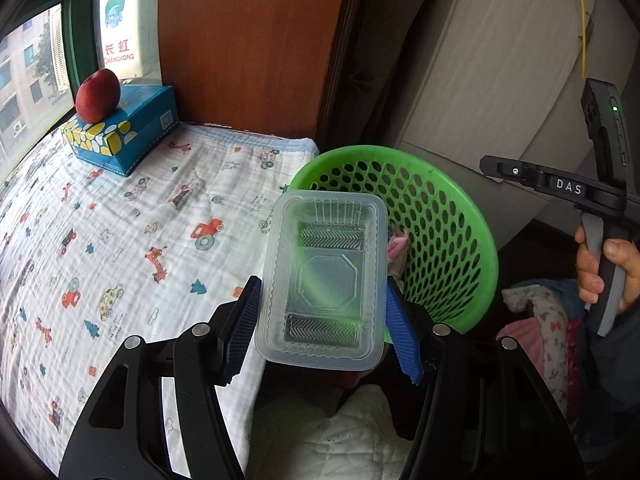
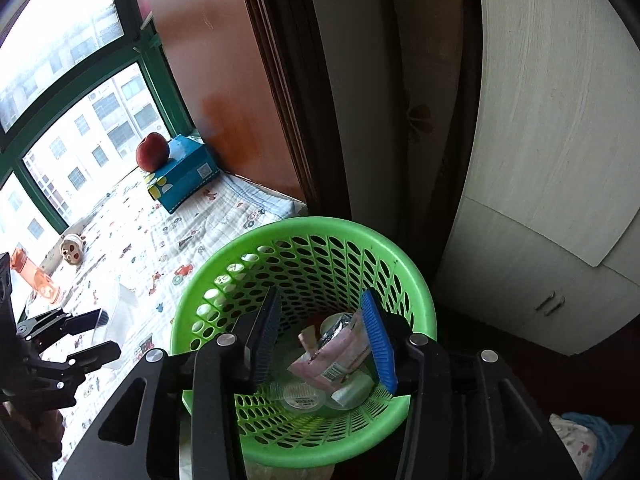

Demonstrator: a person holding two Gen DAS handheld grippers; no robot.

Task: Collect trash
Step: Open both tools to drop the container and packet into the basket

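A home bedroom, it seems: a bed under a cartoon-print blanket, a pale wardrobe beside it, and a green-framed window facing apartment blocks.

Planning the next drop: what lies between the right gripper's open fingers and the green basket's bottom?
In the right wrist view, a pink wrapper lies below the right gripper, atop round lids in the green basket.
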